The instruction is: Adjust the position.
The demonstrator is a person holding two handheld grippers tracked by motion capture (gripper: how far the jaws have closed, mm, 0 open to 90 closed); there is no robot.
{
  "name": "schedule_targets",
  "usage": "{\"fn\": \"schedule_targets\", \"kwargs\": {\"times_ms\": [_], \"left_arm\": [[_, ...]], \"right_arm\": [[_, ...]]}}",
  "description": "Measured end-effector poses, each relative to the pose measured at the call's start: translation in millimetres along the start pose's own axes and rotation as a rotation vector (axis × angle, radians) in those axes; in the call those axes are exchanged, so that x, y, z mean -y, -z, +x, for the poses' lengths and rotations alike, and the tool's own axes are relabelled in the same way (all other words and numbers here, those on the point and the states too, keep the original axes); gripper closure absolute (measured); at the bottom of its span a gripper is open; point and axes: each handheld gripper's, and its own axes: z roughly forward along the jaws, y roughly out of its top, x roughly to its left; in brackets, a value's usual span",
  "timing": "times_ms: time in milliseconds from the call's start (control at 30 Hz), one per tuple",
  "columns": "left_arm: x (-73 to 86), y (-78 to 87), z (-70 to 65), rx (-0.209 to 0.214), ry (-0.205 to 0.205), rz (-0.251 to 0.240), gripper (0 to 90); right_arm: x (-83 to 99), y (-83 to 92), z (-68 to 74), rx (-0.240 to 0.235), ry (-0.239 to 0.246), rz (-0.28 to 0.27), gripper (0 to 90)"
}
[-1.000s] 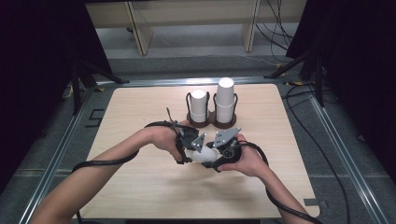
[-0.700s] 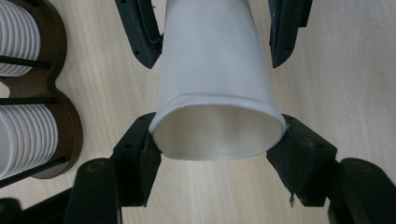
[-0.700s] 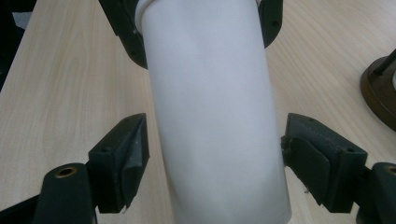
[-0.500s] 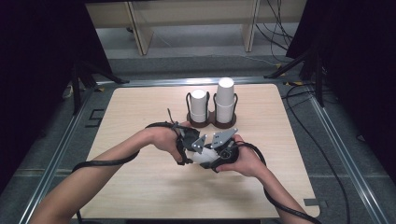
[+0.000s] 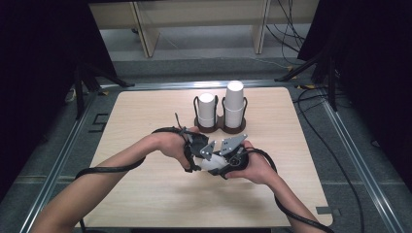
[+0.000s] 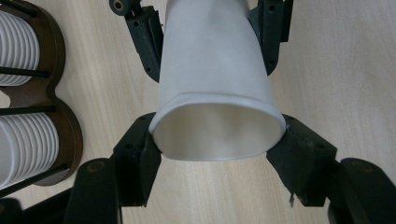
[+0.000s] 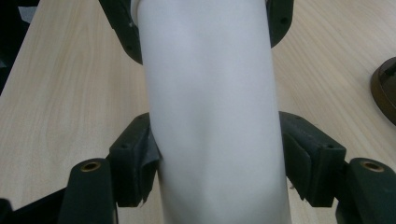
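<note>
Cup (image 6: 216, 88) lies level between the two hands, low over the near middle of the counter (image 5: 145, 194), white paper, gripped at both ends. Left tongs (image 6: 217, 154) are clamped on its open rim, pads pressing the rim from either side, the mouth facing that camera. Right tongs (image 7: 215, 154) have just been closing and their pads now press the cup's body from both sides, so they grip it too. In the high view the left tongs (image 5: 197, 153) and right tongs (image 5: 228, 158) meet head to head, with the cup (image 5: 212, 164) showing as a white patch between them. Beyond the hands stands a dark holder (image 5: 221, 127) with two stacks of white cups (image 5: 234, 102), the right stack taller than the left.
</note>
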Motion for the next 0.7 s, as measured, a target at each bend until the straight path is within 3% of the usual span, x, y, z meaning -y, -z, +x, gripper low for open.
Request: {"fn": "schedule_targets", "kwargs": {"times_ms": [33, 267, 333, 367, 500, 533, 567, 633, 667, 700], "left_arm": [[-0.6, 0.5, 1.3, -0.010, -0.020, 0.001, 36.0], [-1.5, 0.7, -1.1, 0.009, 0.002, 0.006, 35.9], [-2.0, 0.8, -0.2, 0.000, -0.020, 0.007, 35.8], [-1.8, -0.1, -1.6, 0.003, -0.002, -0.005, 35.6], [-0.6, 0.3, -1.0, -0.002, -0.019, -0.014, 33.5], [0.0, 0.2, -0.8, -0.007, -0.016, -0.030, 32.5], [1.0, 0.5, -1.1, -0.007, -0.009, -0.041, 31.4], [3.0, 1.7, -1.5, -0.028, 0.005, -0.085, 28.6], [4.0, 1.3, -3.0, -0.032, 0.032, -0.122, 25.1], [4.0, 1.3, -3.0, -0.032, 0.032, -0.122, 21.3]], "right_arm": [[0.2, 0.1, -0.1, -0.001, -0.004, 0.000, 33.1], [0.8, 0.4, -0.3, -0.003, -0.003, -0.002, 33.6], [1.3, 0.0, 0.7, -0.009, -0.014, 0.001, 33.9], [1.5, -0.1, 1.0, -0.010, -0.013, 0.002, 34.0], [2.6, -0.3, 1.4, -0.005, 0.001, -0.007, 34.4], [2.8, -0.2, 0.3, 0.003, 0.027, -0.016, 34.4], [3.6, 0.1, 2.1, -0.002, -0.001, -0.012, 34.4], [4.2, 0.1, 2.4, 0.004, 0.010, -0.024, 34.4], [5.1, 0.6, 3.8, 0.006, -0.007, -0.022, 34.5], [5.1, 0.6, 3.8, 0.006, -0.007, -0.022, 34.5]]}}
